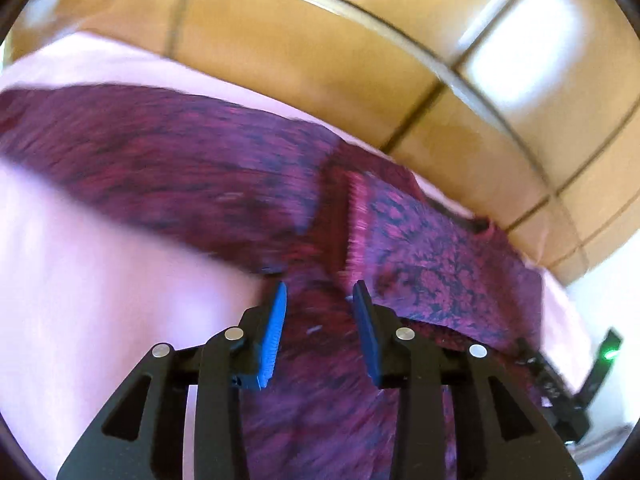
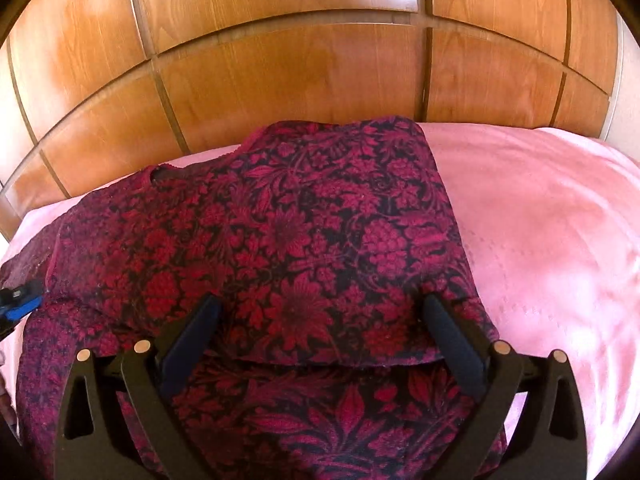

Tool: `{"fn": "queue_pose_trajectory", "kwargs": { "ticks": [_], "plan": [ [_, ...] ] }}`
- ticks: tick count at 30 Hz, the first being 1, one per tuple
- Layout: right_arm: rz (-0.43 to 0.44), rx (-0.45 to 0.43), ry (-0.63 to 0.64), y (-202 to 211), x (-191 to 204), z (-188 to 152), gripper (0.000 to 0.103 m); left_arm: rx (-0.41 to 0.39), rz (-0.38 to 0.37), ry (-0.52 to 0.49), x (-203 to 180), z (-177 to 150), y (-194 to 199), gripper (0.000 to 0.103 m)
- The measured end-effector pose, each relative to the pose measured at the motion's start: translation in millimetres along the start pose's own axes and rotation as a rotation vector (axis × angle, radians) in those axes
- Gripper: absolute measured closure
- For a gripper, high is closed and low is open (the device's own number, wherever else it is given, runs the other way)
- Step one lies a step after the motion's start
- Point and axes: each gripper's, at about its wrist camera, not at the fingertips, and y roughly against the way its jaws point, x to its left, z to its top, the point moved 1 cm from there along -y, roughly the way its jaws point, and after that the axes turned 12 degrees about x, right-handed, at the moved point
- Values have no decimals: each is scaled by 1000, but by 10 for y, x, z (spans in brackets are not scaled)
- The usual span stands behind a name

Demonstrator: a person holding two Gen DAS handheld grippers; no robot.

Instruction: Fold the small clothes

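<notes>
A dark red and black floral garment lies spread on a pink sheet, with one layer folded over and its edge crossing just in front of my right fingers. My right gripper hangs over that folded layer, jaws wide open and holding nothing. In the blurred left wrist view the same garment stretches across the sheet, with a seam or hem running up its middle. My left gripper stands partly open over the cloth, its blue pads pressing on nothing. Its blue tip also shows at the garment's left edge.
A wooden panelled headboard rises right behind the bed, also seen as the headboard in the left view. Bare pink sheet lies to the right of the garment. The right gripper's black body shows at the lower right of the left view.
</notes>
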Motion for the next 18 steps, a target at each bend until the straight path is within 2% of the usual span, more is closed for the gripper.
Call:
{"fn": "queue_pose_trajectory", "kwargs": {
  "ticks": [4,9,11,12,14,18],
  "plan": [
    [-6,-3,1,8,38,26,2,-47,-32,147,570,13,339,69],
    [-4,-10,0,16,37,30,2,-103,-54,389,1423,257,623,69],
    [-5,-10,2,14,39,30,2,-125,-57,465,1669,355,684,68],
    [-4,-11,2,12,40,28,2,-138,-61,505,1800,419,712,61],
    [-7,-10,4,16,37,25,2,-165,-95,586,2026,517,748,56],
    [-9,-10,7,20,30,21,2,-186,-113,696,2327,678,775,56]
  ]
}}
